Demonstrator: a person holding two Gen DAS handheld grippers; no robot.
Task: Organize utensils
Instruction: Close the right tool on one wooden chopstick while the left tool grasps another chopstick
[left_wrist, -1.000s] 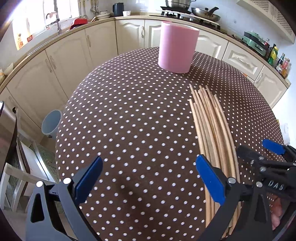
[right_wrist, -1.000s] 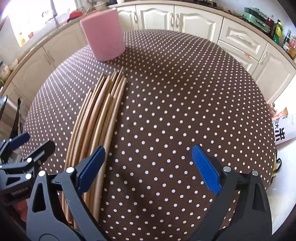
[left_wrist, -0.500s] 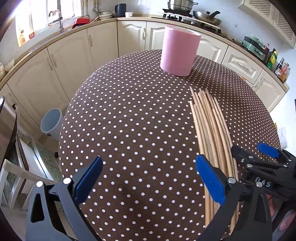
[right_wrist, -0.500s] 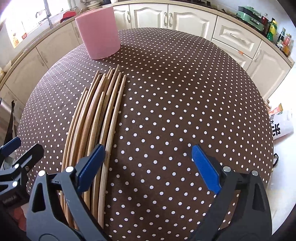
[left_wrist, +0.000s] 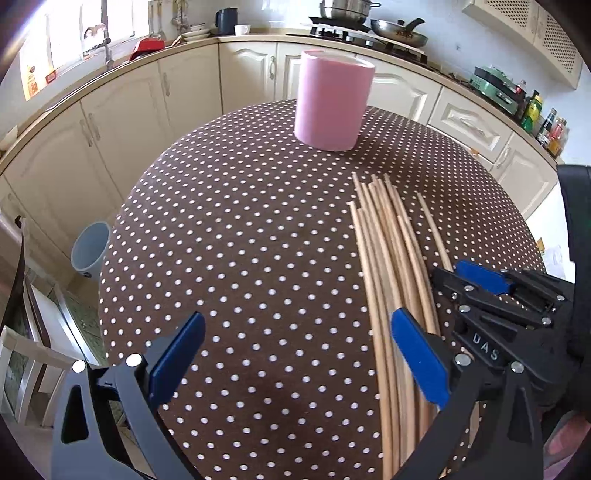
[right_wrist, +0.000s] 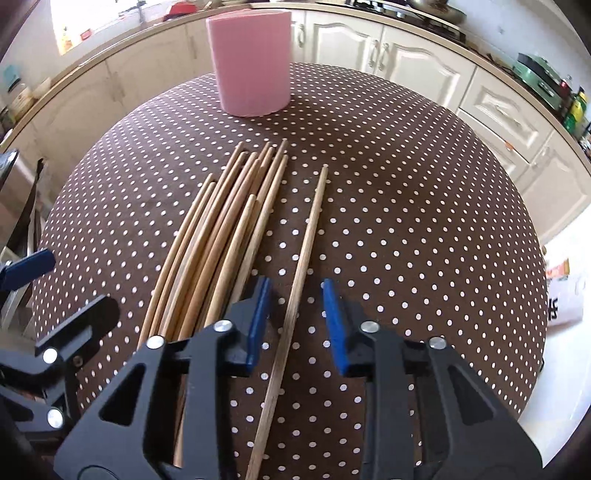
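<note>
Cream kitchen cabinets (left_wrist: 122, 122) and a curved worktop ringed a round table under a brown cloth with white polka dots (left_wrist: 240, 236). Stood upright near the far edge: a tall pink cylindrical holder (left_wrist: 332, 107). Lay lengthwise on the cloth between holder and grippers: a bundle of long pale wooden chopsticks (right_wrist: 221, 229), fanned at the far tips, touching one another. Lay just beside that bundle, apart from it on its right in the right wrist view: one single wooden chopstick (right_wrist: 306, 236). Straddled that lone stick: the right black gripper with blue pads (right_wrist: 297, 314), jaws just drawn much narrower, stick passing between the pads with a slim gap visible either side, so not yet pinched. Hovered with jaws spread wide over bare cloth: the left black gripper with blue pads (left_wrist: 295, 362), its right pad overlapping the bundle's near part in the picture; contact could not be told. Seen low at the left beside the cabinets: a grey plastic bin (left_wrist: 90, 245) on the floor
</note>
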